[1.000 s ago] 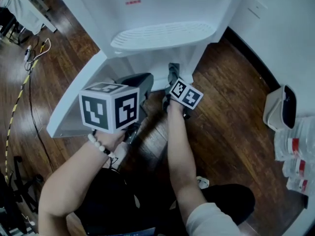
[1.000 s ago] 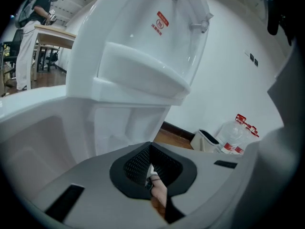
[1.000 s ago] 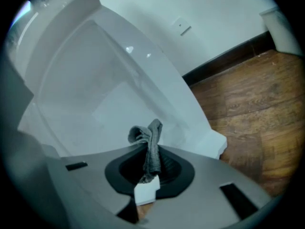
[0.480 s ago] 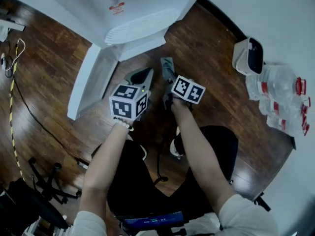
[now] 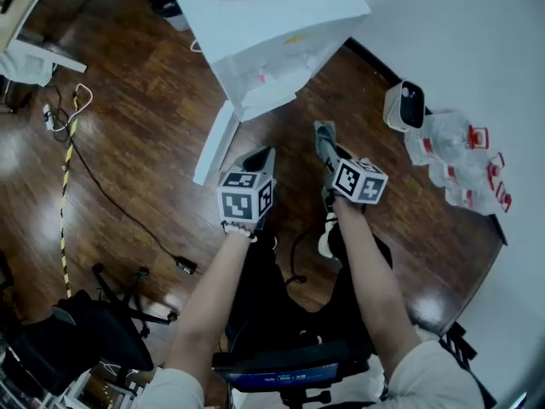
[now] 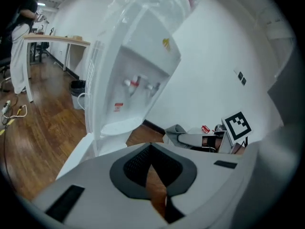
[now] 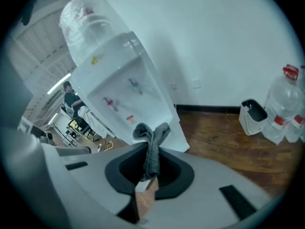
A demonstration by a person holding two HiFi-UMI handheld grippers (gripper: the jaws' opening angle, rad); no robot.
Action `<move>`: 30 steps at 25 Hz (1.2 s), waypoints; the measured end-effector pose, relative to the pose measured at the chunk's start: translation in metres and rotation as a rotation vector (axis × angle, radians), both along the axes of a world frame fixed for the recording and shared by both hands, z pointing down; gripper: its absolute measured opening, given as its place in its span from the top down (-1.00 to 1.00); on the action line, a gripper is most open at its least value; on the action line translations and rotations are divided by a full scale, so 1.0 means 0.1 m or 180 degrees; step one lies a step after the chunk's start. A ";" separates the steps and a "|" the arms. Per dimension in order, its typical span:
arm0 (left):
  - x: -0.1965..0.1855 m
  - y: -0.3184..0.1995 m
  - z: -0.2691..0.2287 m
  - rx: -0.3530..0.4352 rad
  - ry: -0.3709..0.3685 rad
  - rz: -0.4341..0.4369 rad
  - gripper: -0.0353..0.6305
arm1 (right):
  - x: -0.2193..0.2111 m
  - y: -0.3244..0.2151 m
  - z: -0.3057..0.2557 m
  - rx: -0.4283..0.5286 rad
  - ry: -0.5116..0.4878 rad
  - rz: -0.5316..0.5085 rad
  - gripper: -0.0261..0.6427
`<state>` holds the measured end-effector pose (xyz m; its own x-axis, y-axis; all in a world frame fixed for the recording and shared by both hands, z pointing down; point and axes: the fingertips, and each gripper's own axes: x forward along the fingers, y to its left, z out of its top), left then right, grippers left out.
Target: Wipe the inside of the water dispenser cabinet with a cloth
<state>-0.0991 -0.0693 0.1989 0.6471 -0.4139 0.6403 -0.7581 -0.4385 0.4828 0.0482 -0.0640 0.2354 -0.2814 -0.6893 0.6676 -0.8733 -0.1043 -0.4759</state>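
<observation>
- The right gripper [image 7: 148, 174], in the lower middle of its own view, has its jaws closed tight on a dark grey, crumpled cloth [image 7: 152, 149].
- The cloth stands up out of the jaws, and its top flops over into two lobes.
- In the head view this gripper sits right of centre. The cloth points toward the upper part of the frame and hangs in the air, touching nothing else.
- The left gripper [image 6: 151, 150] has its jaws drawn together. Only a thin slit of brown floor shows between them, and nothing is gripped.
- In the head view the left gripper is just left of centre, beside the right one and apart from it.
- The tall white water dispenser [image 5: 271, 25] fills the upper middle of the head view, with a clear bottle on top.
- Its white cabinet door [image 5: 214, 145] swings open toward the lower left, near the left gripper and not touching it.
- The inside of the cabinet cannot be seen in any view.
- A small white bin with a dark opening [image 5: 403, 105] stands at the right, against the white wall.
- Just beside the bin is a cluster of clear plastic water bottles with red caps [image 5: 460, 162].
- All of this stands on a dark brown wooden floor [image 5: 136, 126].
</observation>
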 end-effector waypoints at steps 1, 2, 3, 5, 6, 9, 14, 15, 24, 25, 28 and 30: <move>-0.02 0.04 -0.25 0.0046 0.0000 0.0018 0.90 | -0.04 0.06 -0.26 0.0052 0.0042 0.0004 0.82; -0.03 0.09 -0.48 0.0106 0.0001 0.0046 0.90 | -0.06 0.13 -0.50 0.0109 0.0067 0.0018 0.82; -0.02 0.16 -0.70 0.0161 0.0014 0.0069 0.90 | -0.08 0.23 -0.74 0.0167 0.0079 0.0031 0.82; 0.05 0.35 -1.10 0.0256 0.0077 0.0088 0.90 | -0.05 0.48 -1.17 0.0279 0.0078 0.0028 0.82; 0.10 0.45 -1.29 0.0311 0.0102 0.0102 0.90 | -0.02 0.61 -1.38 0.0337 0.0077 0.0012 0.82; 0.28 0.74 -1.87 0.0527 0.0111 0.0168 0.90 | 0.12 1.01 -1.97 0.0531 0.0083 -0.0092 0.82; 0.69 1.47 -2.67 0.0752 0.0214 0.0171 0.90 | 0.48 1.78 -2.96 0.0960 0.0229 -0.0252 0.82; 0.77 1.70 -2.80 0.0776 0.0242 0.0177 0.90 | 0.54 2.00 -3.14 0.1045 0.0240 -0.0277 0.82; 1.17 3.43 -3.76 0.1003 0.0453 0.0185 0.90 | 0.70 3.70 -4.22 0.1437 0.0371 -0.0419 0.82; 1.14 3.54 -3.86 0.1046 0.0463 0.0215 0.90 | 0.67 3.84 -4.30 0.1460 0.0378 -0.0408 0.82; 0.97 3.76 -4.07 0.1171 0.0453 0.0331 0.90 | 0.48 4.13 -4.53 0.1561 0.0379 -0.0352 0.82; 0.84 3.84 -4.14 0.1200 0.0462 0.0418 0.90 | 0.31 4.22 -4.63 0.1622 0.0337 -0.0303 0.82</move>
